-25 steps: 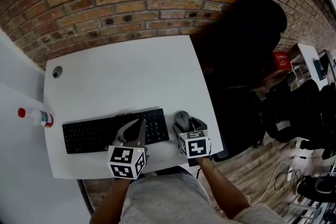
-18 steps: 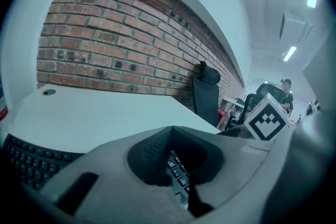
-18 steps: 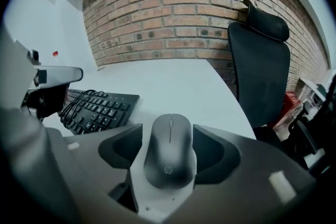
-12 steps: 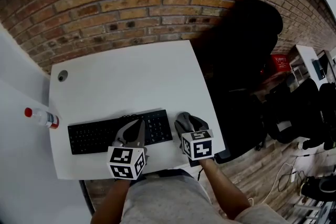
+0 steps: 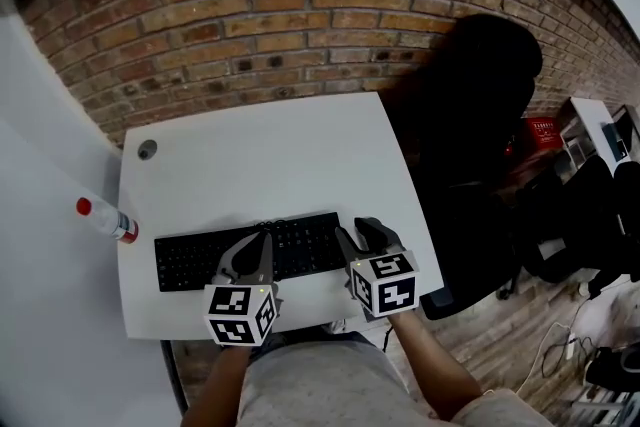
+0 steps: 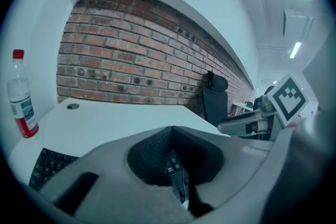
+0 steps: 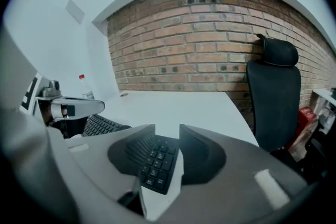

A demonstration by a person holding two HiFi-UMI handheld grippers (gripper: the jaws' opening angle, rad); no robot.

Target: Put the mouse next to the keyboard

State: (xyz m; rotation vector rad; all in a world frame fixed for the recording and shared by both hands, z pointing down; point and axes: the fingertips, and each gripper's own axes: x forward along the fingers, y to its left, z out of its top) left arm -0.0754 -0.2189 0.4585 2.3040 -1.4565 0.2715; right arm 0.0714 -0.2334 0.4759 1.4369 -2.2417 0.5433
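The black keyboard (image 5: 200, 257) lies along the near edge of the white table (image 5: 260, 155). My left gripper (image 5: 266, 237) hovers over its right half with jaws shut and empty (image 6: 172, 131). My right gripper (image 5: 358, 233) is just off the keyboard's right end. Its jaws are closing but still stand apart (image 7: 167, 131). Between them I see only the keyboard's number keys (image 7: 157, 160) and bare table. I cannot make out the mouse: the right gripper covers that spot in the head view, and it is not between the jaws.
A clear bottle with a red cap (image 5: 105, 218) lies at the table's left edge. A cable hole (image 5: 147, 150) sits at the far left corner. A black office chair (image 5: 480, 115) stands off the table's right side, and a brick wall (image 5: 300, 5) runs behind.
The right gripper's jaws have narrowed. The grey mouse that showed beside the keyboard's right end a second ago is now hidden under that gripper. The left gripper has stayed put.
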